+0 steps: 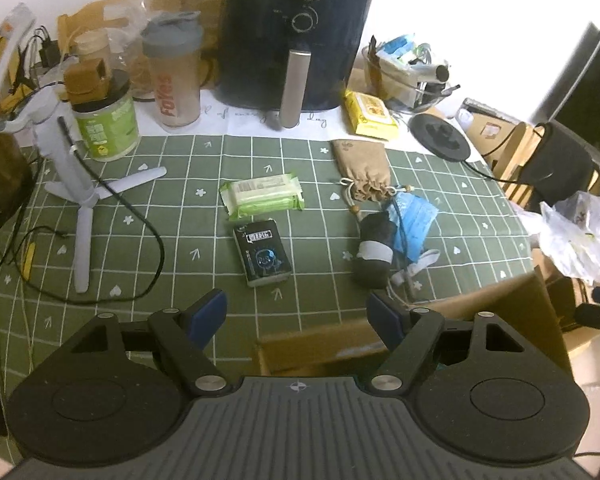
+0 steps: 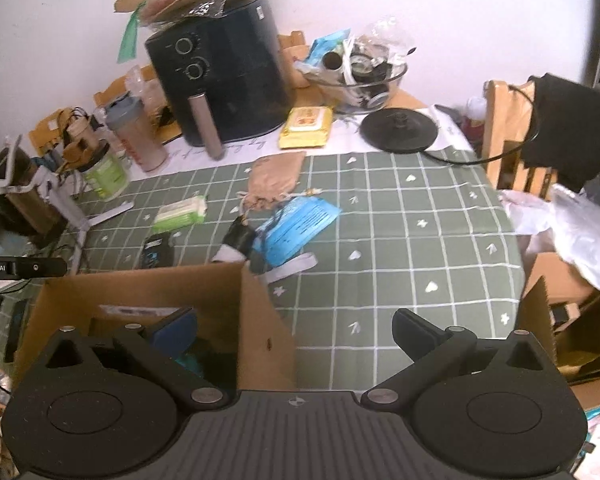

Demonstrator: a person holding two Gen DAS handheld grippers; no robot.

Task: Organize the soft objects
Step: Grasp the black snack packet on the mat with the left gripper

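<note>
Hovering above a green checked tablecloth (image 1: 320,216), our left gripper (image 1: 296,314) has its blue-padded fingers spread wide apart with nothing between them, and our right gripper (image 2: 296,330) is likewise spread and empty, its left finger over the mouth of an open cardboard box (image 2: 148,284) and its right finger over bare cloth. From the left wrist view, the soft things lie ahead of us on the cloth: a green pack of wet wipes (image 1: 262,196) near the middle, a small black tissue pack (image 1: 264,256) just in front of it, and to the right a tan drawstring pouch (image 1: 364,170). Close below the pouch, a rolled black sock with a white band (image 1: 374,250) lies touching a blue face mask (image 1: 414,220). From the right wrist view, the sock and mask sit just beyond the far edge of the box. At the back of the table stand a black air fryer (image 1: 296,32), a shaker bottle (image 1: 174,76), a green jar (image 1: 106,120), a yellow wipes pack (image 1: 370,116) and a glass bowl of clutter (image 2: 360,76), while a white tripod stand (image 1: 76,176) occupies the left side.
</note>
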